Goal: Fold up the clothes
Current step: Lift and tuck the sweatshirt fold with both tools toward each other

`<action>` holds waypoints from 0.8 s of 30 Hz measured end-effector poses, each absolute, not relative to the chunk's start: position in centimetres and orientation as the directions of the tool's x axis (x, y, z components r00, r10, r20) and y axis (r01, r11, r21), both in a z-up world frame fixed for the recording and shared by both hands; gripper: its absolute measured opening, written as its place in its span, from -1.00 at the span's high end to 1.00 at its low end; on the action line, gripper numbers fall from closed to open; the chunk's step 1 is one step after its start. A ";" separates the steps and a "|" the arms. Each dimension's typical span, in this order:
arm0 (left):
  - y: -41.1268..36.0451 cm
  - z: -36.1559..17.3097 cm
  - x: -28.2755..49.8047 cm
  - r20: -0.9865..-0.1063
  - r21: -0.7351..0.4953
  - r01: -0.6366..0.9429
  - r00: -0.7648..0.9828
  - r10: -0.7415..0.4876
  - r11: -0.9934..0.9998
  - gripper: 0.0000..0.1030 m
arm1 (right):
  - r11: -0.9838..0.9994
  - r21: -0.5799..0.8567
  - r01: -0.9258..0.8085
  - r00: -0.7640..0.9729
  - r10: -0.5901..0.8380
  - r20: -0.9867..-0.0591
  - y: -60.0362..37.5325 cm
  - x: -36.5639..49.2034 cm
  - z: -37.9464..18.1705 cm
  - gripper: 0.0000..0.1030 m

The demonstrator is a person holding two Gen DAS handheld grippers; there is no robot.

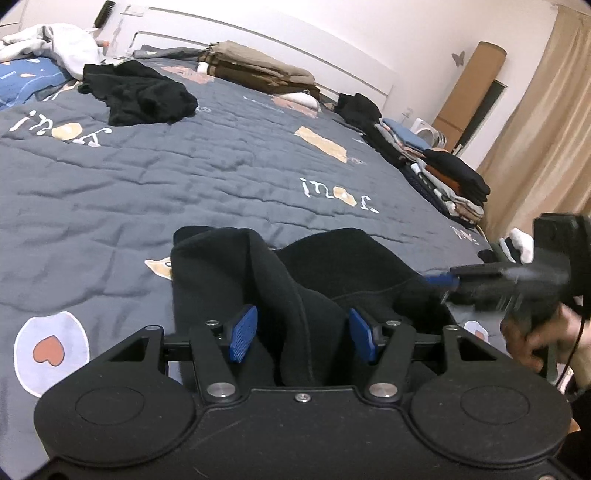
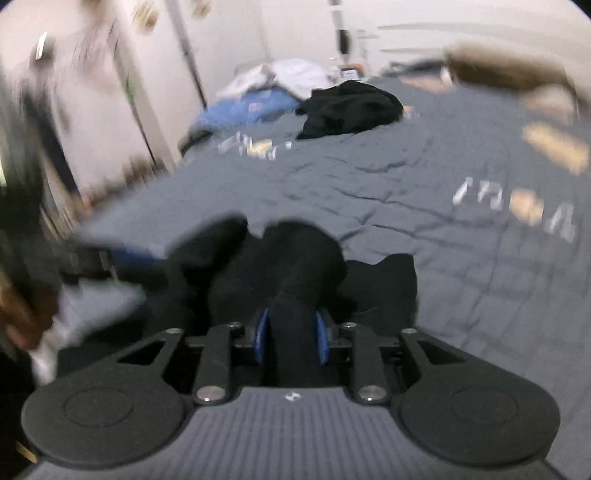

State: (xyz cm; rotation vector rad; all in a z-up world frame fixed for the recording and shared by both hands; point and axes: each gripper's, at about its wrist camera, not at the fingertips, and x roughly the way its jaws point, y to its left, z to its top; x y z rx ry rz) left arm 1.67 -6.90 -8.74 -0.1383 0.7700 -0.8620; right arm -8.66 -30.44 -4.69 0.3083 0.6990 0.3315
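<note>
While the grey quilted bedspread with printed letters and hearts point(image 1: 184, 177) covers the whole bed, a crumpled black soft-fabric garment point(image 1: 258, 280) lies on it at the near edge, right in front of both cameras. The left claw point(image 1: 303, 332) hangs over this garment with its blue ribbed pads point(image 1: 243, 334) spread apart; a raised fold of the black cloth runs up between them, but neither pad presses on it. The right claw point(image 2: 291, 336) pinches a bunched ridge of the same garment, its blue pads tight against either side of the cloth, and the fabric rises from the bedspread towards it. In the left wrist view this right claw shows at the right edge, blurred, with a person's hand point(image 1: 535, 343) around its handle.

Farther up the bedspread from the garment lies a second loose black heap of clothing point(image 1: 136, 92), with a rumpled white and blue bundle point(image 1: 48, 48) beyond it near the wall. A stack of folded brown and beige cloth point(image 1: 258, 70) rests by the white headboard point(image 1: 258, 33), and a row of folded dark and coloured clothes point(image 1: 436, 166) lines the bedspread's right edge, beside beige curtains point(image 1: 546, 129).
</note>
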 end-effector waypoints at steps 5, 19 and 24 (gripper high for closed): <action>-7.0 -8.8 1.6 -0.555 -0.407 0.632 0.402 -0.728 0.659 -0.08 | 0.819 0.564 -0.108 0.786 0.417 -0.456 -35.4 -9.3 -5.8 0.22; -7.4 -8.5 1.1 -0.541 -0.405 0.643 0.404 -0.738 0.650 -0.08 | 0.857 0.455 -0.243 0.677 0.485 -0.554 -29.7 -8.2 -7.4 0.22; -7.7 -7.3 0.4 -0.479 -0.401 0.670 0.427 -0.767 0.624 -0.09 | 0.780 0.546 -0.306 0.605 0.602 -0.521 -28.2 -8.5 -6.9 0.22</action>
